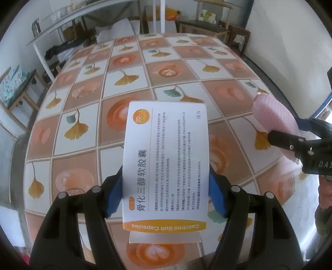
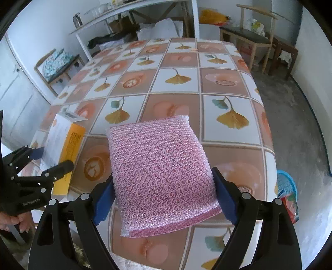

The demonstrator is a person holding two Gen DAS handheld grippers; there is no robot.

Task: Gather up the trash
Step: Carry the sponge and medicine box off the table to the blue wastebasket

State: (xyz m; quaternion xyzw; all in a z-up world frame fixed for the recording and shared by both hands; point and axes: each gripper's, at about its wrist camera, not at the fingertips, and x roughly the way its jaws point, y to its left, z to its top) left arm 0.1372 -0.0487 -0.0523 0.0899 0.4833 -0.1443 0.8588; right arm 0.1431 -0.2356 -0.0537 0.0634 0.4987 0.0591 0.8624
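Note:
My left gripper point(image 1: 165, 196) is shut on a white and orange medicine box point(image 1: 166, 162) marked Calcitriol Soft Capsules, held above the table near its front edge. My right gripper point(image 2: 165, 200) is shut on a pink mesh scrubbing sponge point(image 2: 161, 168), also held above the table. In the left wrist view the sponge point(image 1: 276, 122) and the right gripper point(image 1: 290, 143) show at the right. In the right wrist view the box point(image 2: 62, 149) and the left gripper point(image 2: 41, 164) show at the left.
The table wears a tiled cloth point(image 2: 178, 79) with ginkgo leaves and coffee cups. A blue basket point(image 2: 287, 191) with packets in it stands on the floor by the table's right edge. Wooden chairs point(image 2: 255, 39) and a white shelf point(image 2: 128, 12) stand beyond the far end.

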